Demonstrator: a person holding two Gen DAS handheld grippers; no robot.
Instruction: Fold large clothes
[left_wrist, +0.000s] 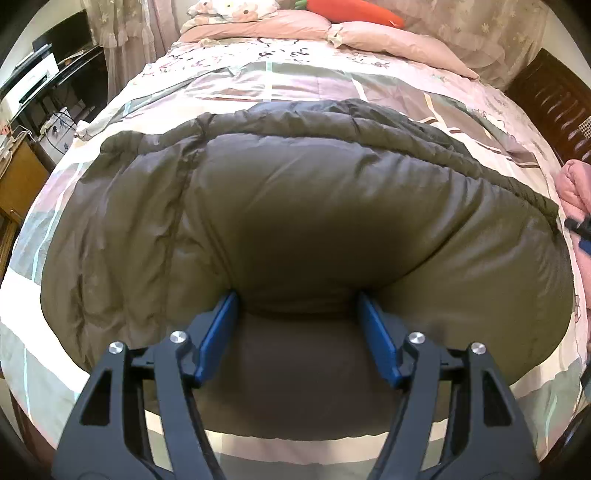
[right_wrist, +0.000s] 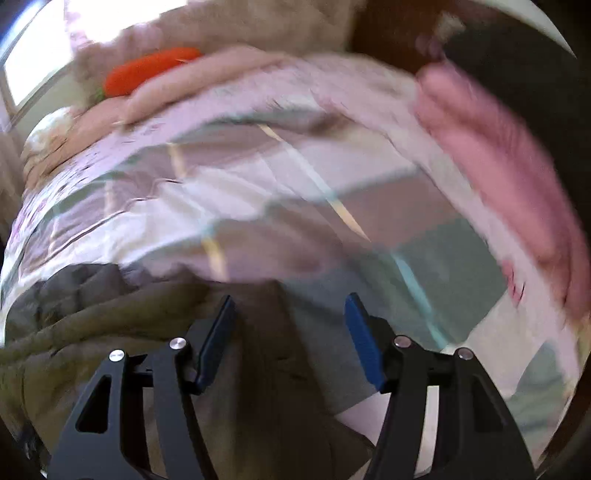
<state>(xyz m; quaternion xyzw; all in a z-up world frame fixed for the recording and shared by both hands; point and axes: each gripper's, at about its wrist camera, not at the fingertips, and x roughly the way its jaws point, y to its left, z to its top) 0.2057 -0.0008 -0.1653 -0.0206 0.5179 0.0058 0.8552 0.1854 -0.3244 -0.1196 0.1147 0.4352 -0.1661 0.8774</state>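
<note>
A folded olive down jacket (left_wrist: 314, 206) is shown lying across the near half of the bed (left_wrist: 295, 81), just inside its near edge. The left gripper (left_wrist: 297, 301) is held with jaws spread, their tips sunk into the puffy top layer without clamping it, while the right gripper (right_wrist: 290, 302) hangs open and empty over the jacket's right-hand edge. A fold is judged just released; a fresh grip on an edge is called for next.

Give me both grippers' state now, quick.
Left gripper: fingers apart, tips against the puffy olive jacket, no clamp visible.
Right gripper: open, holding nothing, above the jacket's edge.
</note>
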